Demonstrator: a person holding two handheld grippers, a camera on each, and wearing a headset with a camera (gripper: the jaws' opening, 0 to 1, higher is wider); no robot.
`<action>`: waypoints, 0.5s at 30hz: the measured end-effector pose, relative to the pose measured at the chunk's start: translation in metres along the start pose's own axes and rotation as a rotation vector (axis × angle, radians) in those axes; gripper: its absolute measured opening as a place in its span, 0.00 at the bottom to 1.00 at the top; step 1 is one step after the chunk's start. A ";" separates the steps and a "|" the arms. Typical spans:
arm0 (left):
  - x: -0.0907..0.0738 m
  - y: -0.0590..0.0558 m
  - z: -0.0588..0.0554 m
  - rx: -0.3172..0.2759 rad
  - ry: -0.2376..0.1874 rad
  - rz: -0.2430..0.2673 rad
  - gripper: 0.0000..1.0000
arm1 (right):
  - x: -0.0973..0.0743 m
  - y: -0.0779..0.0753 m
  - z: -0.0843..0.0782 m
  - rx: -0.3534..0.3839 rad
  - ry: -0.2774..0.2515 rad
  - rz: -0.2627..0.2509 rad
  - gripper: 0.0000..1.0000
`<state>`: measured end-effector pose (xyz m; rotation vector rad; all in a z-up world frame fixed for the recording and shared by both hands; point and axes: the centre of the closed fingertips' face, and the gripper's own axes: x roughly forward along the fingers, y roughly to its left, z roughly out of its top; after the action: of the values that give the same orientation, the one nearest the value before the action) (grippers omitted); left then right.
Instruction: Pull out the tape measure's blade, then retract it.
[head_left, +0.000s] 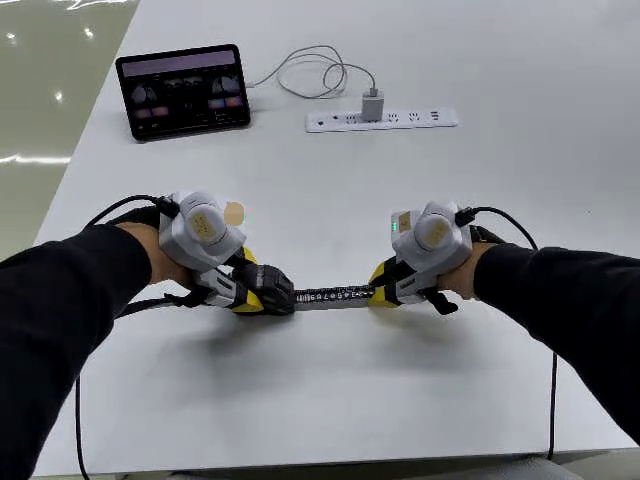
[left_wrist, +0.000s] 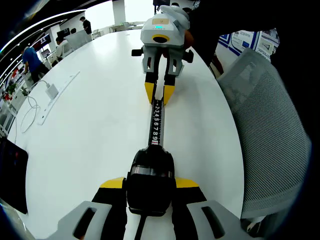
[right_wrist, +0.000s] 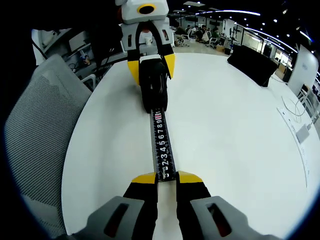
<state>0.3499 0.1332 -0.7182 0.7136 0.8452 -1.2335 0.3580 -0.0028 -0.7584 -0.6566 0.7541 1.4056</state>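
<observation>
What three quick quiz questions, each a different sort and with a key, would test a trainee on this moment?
1. True or false: the blade is fully retracted into the case.
2. The left gripper holds: A the case, B the blade's end, C nothing.
3. Fill in: the jaws of the right gripper are shut on the blade's ____.

Key: 1 false, a numbered stretch lies out between the grippers; 2 A; 3 end.

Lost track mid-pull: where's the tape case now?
In the head view the case sits left of centre, clamped in the left tongs, its blade running to the right tongs.
</observation>
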 end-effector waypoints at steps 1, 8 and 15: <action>0.000 0.000 0.000 0.000 0.000 0.000 0.30 | -0.001 0.000 -0.001 0.002 0.001 0.000 0.08; 0.000 0.000 0.000 0.000 -0.001 0.002 0.30 | -0.003 -0.001 -0.005 0.001 0.004 -0.002 0.08; 0.001 0.000 -0.001 -0.001 -0.002 0.003 0.30 | -0.006 -0.002 -0.010 0.009 0.007 -0.004 0.08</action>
<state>0.3497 0.1333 -0.7189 0.7123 0.8433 -1.2309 0.3592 -0.0144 -0.7594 -0.6561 0.7640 1.3960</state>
